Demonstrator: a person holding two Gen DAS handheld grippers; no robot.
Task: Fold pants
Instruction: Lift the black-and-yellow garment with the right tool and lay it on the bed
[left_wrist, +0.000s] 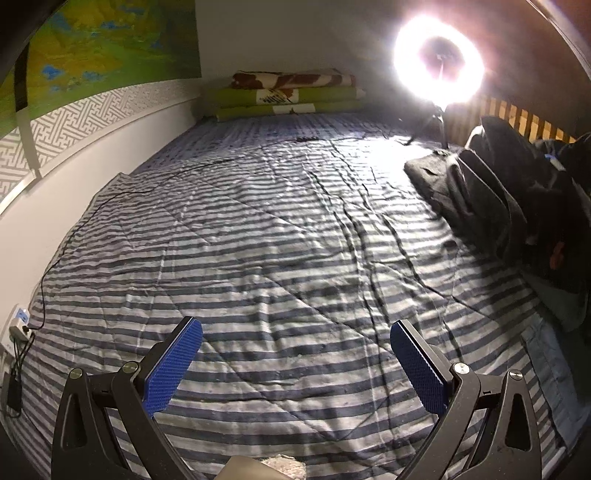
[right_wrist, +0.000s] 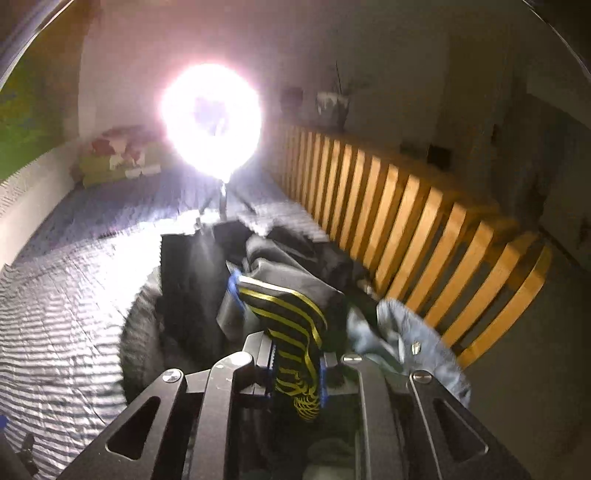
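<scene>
Where the striped bedspread (left_wrist: 258, 229) covers the bed, most of it lies bare and wrinkled, running from the white wall on the left edge to a slatted wooden rail (right_wrist: 406, 206) on the right edge. A heap of dark clothes (left_wrist: 517, 199) lies along the right edge beside the rail, a grey-blue garment (right_wrist: 417, 343) at its near end. Ring light (left_wrist: 439, 55) stands at the far right corner, glaring. Folded blankets (left_wrist: 288, 94) are stacked at the far edge against the wall. A thin black cable (left_wrist: 110, 199) trails along the left side to a wall socket (left_wrist: 20, 325).

Pants (right_wrist: 291, 317), dark with a black-and-yellow striped band, rise from the near end of the heap; right view blurred. Right gripper (right_wrist: 297, 369): jaws closed tight on that striped band. Left gripper (left_wrist: 295, 332): jaws spread wide over bare bedspread near the front edge, blue pads (left_wrist: 173, 365) holding nothing.
</scene>
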